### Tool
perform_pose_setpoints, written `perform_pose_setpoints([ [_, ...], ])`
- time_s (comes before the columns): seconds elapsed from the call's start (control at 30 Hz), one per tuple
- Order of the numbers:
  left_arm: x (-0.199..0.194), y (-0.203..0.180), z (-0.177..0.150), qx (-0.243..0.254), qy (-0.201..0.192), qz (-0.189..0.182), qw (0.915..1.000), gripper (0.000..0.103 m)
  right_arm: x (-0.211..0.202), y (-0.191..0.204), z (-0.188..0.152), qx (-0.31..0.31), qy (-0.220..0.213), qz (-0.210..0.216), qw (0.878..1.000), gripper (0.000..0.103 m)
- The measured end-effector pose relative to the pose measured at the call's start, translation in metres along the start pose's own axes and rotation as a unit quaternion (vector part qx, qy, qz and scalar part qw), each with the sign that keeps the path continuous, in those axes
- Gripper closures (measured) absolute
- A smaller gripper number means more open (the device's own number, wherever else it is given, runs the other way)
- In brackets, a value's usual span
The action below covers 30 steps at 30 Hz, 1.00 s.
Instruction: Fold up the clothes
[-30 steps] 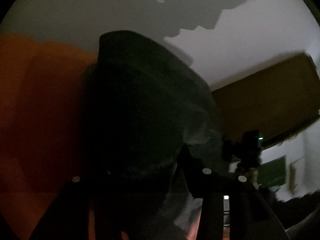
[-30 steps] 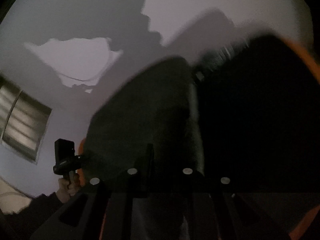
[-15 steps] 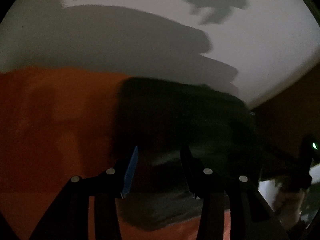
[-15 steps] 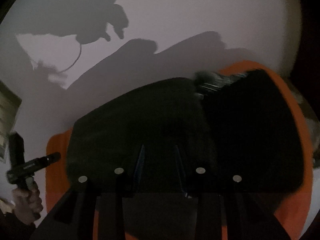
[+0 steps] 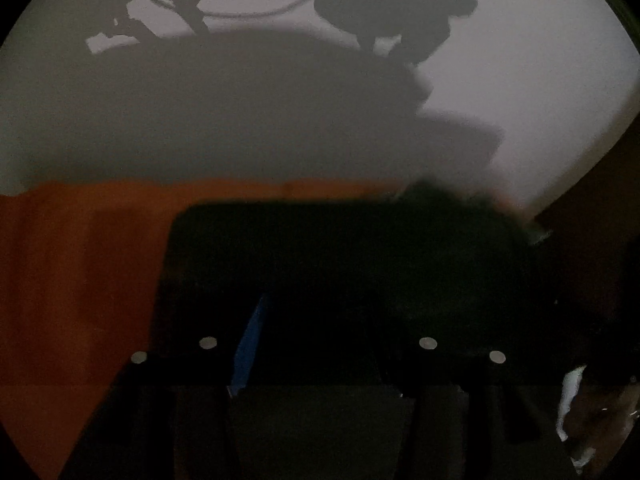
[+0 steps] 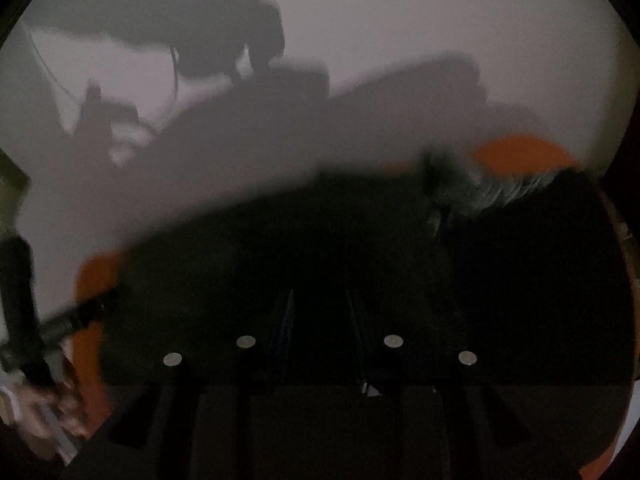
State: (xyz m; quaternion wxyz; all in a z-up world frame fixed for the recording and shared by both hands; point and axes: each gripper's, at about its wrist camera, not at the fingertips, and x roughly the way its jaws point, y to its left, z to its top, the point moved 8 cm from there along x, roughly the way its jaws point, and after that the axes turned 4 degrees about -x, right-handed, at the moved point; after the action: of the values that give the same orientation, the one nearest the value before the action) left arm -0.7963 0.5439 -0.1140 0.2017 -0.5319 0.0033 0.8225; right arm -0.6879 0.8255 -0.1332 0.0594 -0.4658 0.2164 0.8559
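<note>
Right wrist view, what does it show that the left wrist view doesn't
Only the right wrist view shows the person's other hand gripping the left tool's handle, plus a grey ribbed band on the garment. Only the left wrist view shows a blue finger pad. Both show the dark garment lying on the orange cloth before a shadowed pale wall.

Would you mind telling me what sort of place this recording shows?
Probably a dim room at home, hedged: a dark garment lies on an orange cloth before a plain pale wall. Little else is visible.
</note>
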Motion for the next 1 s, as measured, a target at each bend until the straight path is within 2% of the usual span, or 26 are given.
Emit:
perform_pose_setpoints([
  [0.07, -0.006, 0.0, -0.004, -0.003, 0.005, 0.005, 1.0, 0.049, -0.019, 0.006, -0.002, -0.004, -0.005, 0.001, 1.0, 0.079],
  [0.13, -0.027, -0.011, -0.009, -0.024, 0.0, -0.029, 0.9993, 0.048, -0.054, 0.019, -0.007, -0.013, -0.034, 0.009, 0.999, 0.079],
  [0.17, -0.029, -0.016, -0.015, -0.019, 0.007, -0.026, 0.9995, 0.048, -0.067, 0.025, -0.014, -0.015, -0.042, 0.007, 0.999, 0.079],
  [0.23, -0.019, -0.017, -0.033, 0.007, 0.037, -0.003, 0.9993, 0.048, -0.061, 0.041, -0.038, -0.012, -0.004, 0.006, 1.0, 0.079],
  [0.3, -0.011, -0.01, -0.05, 0.026, 0.068, 0.028, 0.997, 0.048, -0.035, 0.055, -0.062, -0.009, 0.044, 0.002, 0.999, 0.079],
  [0.37, -0.021, -0.003, -0.061, 0.023, 0.084, 0.043, 0.9953, 0.049, -0.018, 0.06, -0.077, -0.013, 0.088, -0.044, 0.995, 0.08],
  [0.4, -0.036, -0.002, -0.062, 0.011, 0.082, 0.033, 0.996, 0.049, -0.031, 0.07, -0.075, -0.006, 0.081, -0.039, 0.996, 0.08],
  [0.43, -0.058, -0.002, -0.063, -0.002, 0.073, 0.007, 0.9973, 0.048, -0.05, 0.083, -0.072, 0.006, 0.065, -0.021, 0.998, 0.08],
  [0.5, -0.102, -0.001, -0.078, 0.003, 0.065, -0.013, 0.9978, 0.047, -0.088, 0.109, -0.07, 0.009, 0.034, -0.001, 0.999, 0.078],
  [0.57, -0.144, 0.004, -0.102, 0.03, 0.07, 0.0, 0.9971, 0.046, -0.122, 0.135, -0.08, -0.01, 0.036, -0.028, 0.999, 0.077],
  [0.67, -0.187, 0.012, -0.126, 0.043, 0.072, 0.012, 0.9964, 0.046, -0.164, 0.169, -0.097, -0.015, 0.036, -0.043, 0.998, 0.077],
  [0.77, -0.229, 0.015, -0.141, 0.019, 0.067, -0.002, 0.9975, 0.045, -0.208, 0.196, -0.115, -0.011, 0.027, -0.057, 0.998, 0.077],
  [0.83, -0.261, 0.018, -0.156, 0.004, 0.051, -0.012, 0.9986, 0.037, -0.236, 0.209, -0.13, -0.012, 0.015, -0.063, 0.998, 0.076],
  [0.87, -0.275, 0.018, -0.162, 0.001, 0.042, -0.012, 0.9991, 0.029, -0.251, 0.215, -0.138, -0.013, 0.005, -0.063, 0.998, 0.074],
  [0.93, -0.307, 0.02, -0.177, -0.004, 0.013, 0.001, 0.9999, 0.026, -0.28, 0.225, -0.159, -0.024, -0.014, -0.062, 0.998, 0.056],
  [1.0, -0.333, 0.019, -0.194, -0.003, -0.008, 0.014, 0.9999, 0.026, -0.3, 0.228, -0.18, -0.034, -0.028, -0.059, 0.997, 0.055],
])
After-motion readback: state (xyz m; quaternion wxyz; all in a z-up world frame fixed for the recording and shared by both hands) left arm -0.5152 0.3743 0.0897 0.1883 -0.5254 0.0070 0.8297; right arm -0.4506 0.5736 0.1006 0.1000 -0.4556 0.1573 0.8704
